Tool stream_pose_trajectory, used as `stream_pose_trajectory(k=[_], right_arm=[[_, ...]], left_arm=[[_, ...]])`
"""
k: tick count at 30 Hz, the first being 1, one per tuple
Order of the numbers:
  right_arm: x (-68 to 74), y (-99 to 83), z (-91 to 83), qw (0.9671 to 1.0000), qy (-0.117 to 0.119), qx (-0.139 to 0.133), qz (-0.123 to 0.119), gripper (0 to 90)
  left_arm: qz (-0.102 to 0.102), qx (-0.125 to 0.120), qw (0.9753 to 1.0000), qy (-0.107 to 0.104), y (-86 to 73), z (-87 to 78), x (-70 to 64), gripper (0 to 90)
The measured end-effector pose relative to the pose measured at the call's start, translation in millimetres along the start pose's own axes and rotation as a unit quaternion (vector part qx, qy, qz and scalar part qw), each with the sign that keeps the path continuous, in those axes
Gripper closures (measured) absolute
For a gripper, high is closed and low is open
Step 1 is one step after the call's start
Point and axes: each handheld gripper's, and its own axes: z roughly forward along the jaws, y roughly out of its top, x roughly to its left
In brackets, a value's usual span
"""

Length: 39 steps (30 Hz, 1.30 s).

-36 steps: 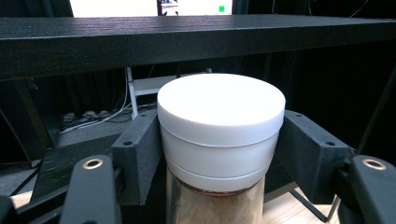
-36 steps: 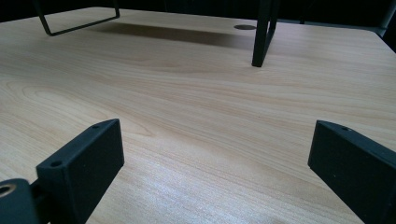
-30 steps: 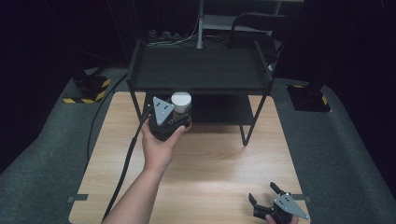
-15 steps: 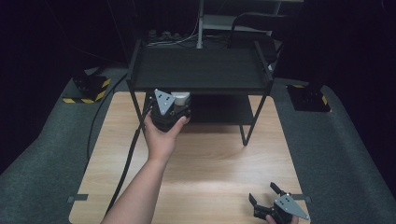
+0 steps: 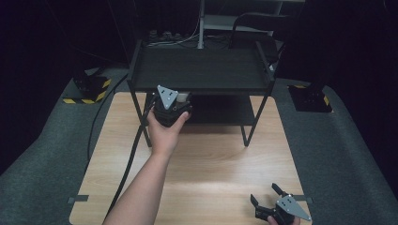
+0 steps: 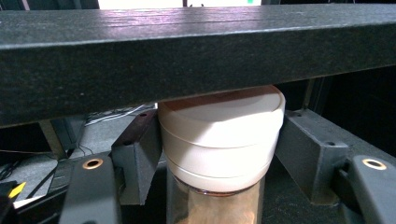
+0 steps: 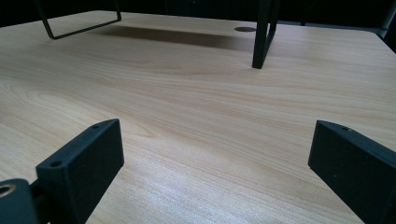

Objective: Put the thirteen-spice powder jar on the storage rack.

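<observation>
**Jar held at the edge of the black shelf**

The left tool (image 5: pixel 172 108) has its jaws closed around a clear jar (image 6: pixel 219 140) with a cream lid (image 6: pixel 223 122), one jaw pressed against each side just below the lid. The jar stands upright in the grip, its lid close under the front edge of the upper shelf (image 6: pixel 196 51) of the black rack (image 5: pixel 202 70) on the wooden bench (image 5: pixel 211 159). The right tool (image 5: pixel 277 211) sits low at the bench's near right corner, well apart from the rack, its jaws spread wide and holding nothing.
</observation>
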Motion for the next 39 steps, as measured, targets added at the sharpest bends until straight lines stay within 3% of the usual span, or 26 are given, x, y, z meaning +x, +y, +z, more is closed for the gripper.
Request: stream_pose_trajectory(k=[15, 31, 39], right_arm=[[0.5, 0.5, 0.0, 1.0, 0.0, 0.002, -0.002, 3.0], [0.6, 0.5, 0.2, 1.0, 0.0, 0.002, -0.003, 2.6], [0.9, 0.1, 0.0, 1.0, -0.001, 0.001, -0.003, 1.9]], left_arm=[[0.001, -0.005, 1.0, 0.006, -8.4, 0.7, -5.1, 33.3], [0.005, -0.002, 1.0, 0.006, -5.9, -1.6, -2.2, 33.3], [0.009, 0.005, 0.9999, 0.006, -3.9, -2.7, -2.9, 28.1]])
